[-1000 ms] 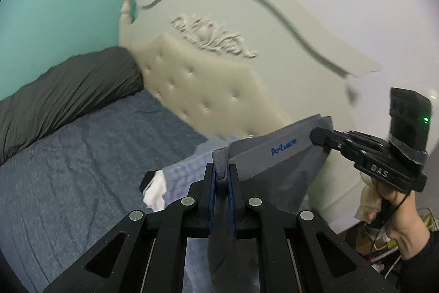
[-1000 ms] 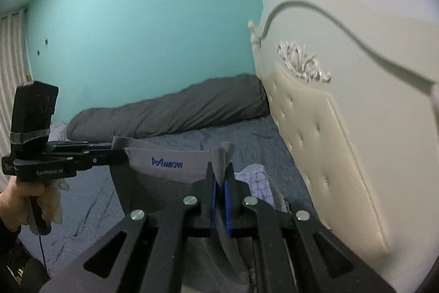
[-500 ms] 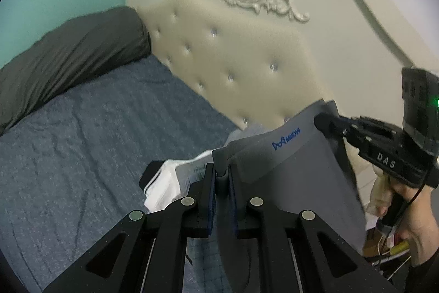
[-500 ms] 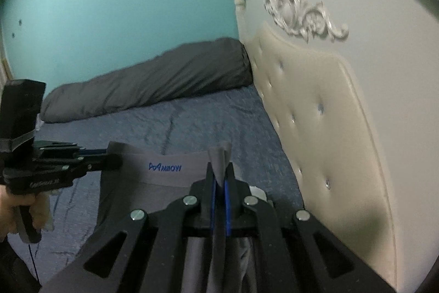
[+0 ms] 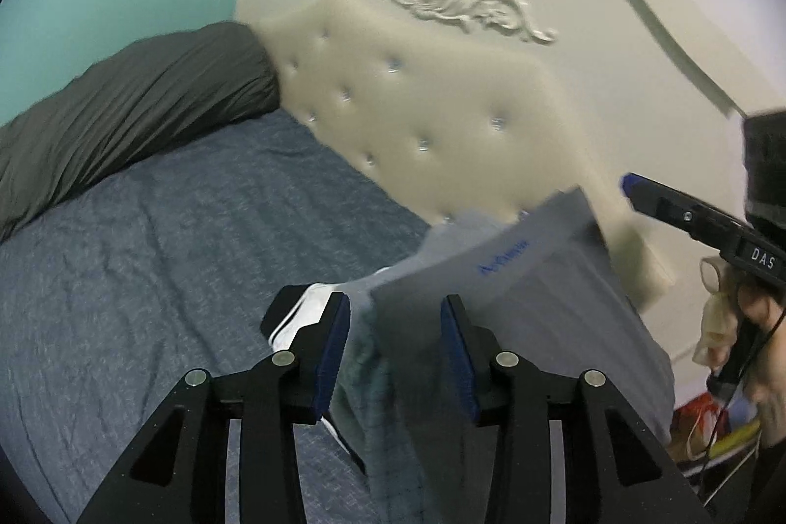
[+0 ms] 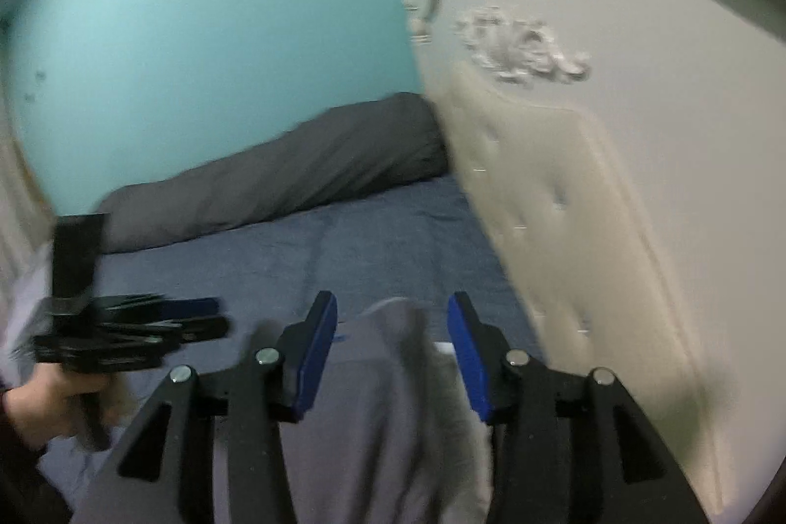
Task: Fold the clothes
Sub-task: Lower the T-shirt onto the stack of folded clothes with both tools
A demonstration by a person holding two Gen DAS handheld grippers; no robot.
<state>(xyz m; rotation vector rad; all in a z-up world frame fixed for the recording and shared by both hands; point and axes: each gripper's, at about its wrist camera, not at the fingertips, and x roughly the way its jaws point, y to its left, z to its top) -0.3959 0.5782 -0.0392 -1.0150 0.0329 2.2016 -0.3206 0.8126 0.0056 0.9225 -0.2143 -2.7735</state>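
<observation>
A grey garment (image 5: 520, 308) with a blue logo hangs loose in front of me, motion-blurred, above a pile of clothes. My left gripper (image 5: 395, 317) is open, its blue pads on either side of the garment's edge without touching it. My right gripper (image 6: 393, 322) is open too, the same grey garment (image 6: 378, 396) sagging between and below its fingers. In the left wrist view the right gripper (image 5: 687, 214) shows at the right, held in a hand. In the right wrist view the left gripper (image 6: 162, 327) shows at the left.
A blue-grey bed sheet (image 5: 147, 278) lies below. A dark grey duvet roll (image 5: 127, 106) lies along the teal wall. A cream tufted headboard (image 5: 432, 106) stands close on the right. A black-and-white garment (image 5: 294, 317) and a checked one lie under the grey garment.
Both grippers were shut on the grey garment's waistband and held it stretched; now both have opened and the garment is dropping onto the pile.
</observation>
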